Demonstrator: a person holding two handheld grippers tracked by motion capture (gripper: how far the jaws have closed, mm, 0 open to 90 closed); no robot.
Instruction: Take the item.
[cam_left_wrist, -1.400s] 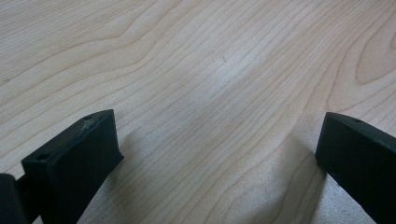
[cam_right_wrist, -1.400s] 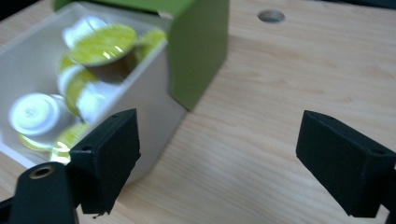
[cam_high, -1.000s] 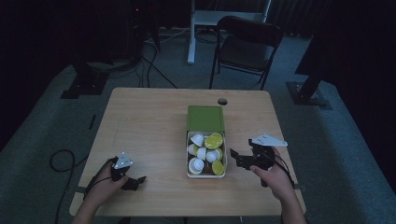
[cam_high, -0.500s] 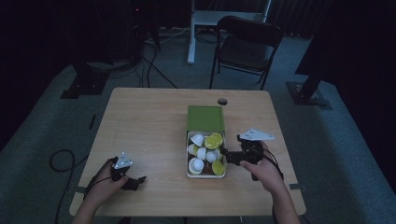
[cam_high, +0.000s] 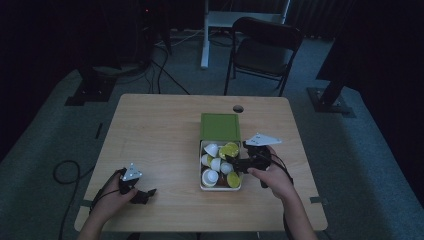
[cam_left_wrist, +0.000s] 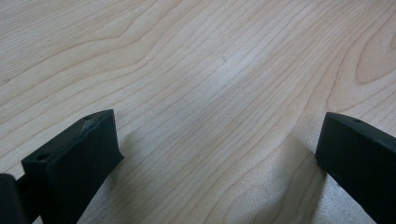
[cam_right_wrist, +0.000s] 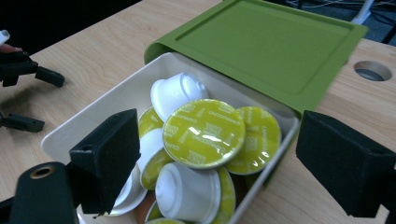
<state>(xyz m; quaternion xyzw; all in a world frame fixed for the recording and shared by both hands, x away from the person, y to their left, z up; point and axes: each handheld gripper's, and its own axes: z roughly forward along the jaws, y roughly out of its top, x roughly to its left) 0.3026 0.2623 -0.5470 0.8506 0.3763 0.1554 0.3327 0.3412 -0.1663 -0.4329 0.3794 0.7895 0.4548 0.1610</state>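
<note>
A green box (cam_high: 220, 127) lies on the wooden table, and a white drawer tray (cam_high: 202, 176) pulled out of it holds several coffee capsules (cam_high: 216, 164), white cups with yellow-green foil lids. My right gripper (cam_high: 235, 163) is open at the tray's right edge, its jaws pointing left over the capsules. In the right gripper view its jaws (cam_right_wrist: 219, 154) stand wide apart, one over the tray (cam_right_wrist: 93, 122) and one outside its wall, with a foil-topped capsule (cam_right_wrist: 204, 133) between them, untouched. My left gripper (cam_high: 146, 194) rests open near the front left, and its jaws (cam_left_wrist: 219, 154) frame bare wood.
A round cable hole (cam_high: 238, 108) sits in the table behind the green box (cam_right_wrist: 266, 42). A dark folding chair (cam_high: 265, 47) stands beyond the far edge. Cables lie on the floor to the left. The other gripper (cam_right_wrist: 23, 74) appears far left in the right gripper view.
My right gripper has moved left from beside the tray until its jaws reach over the tray's right edge. The left gripper has stayed in place.
</note>
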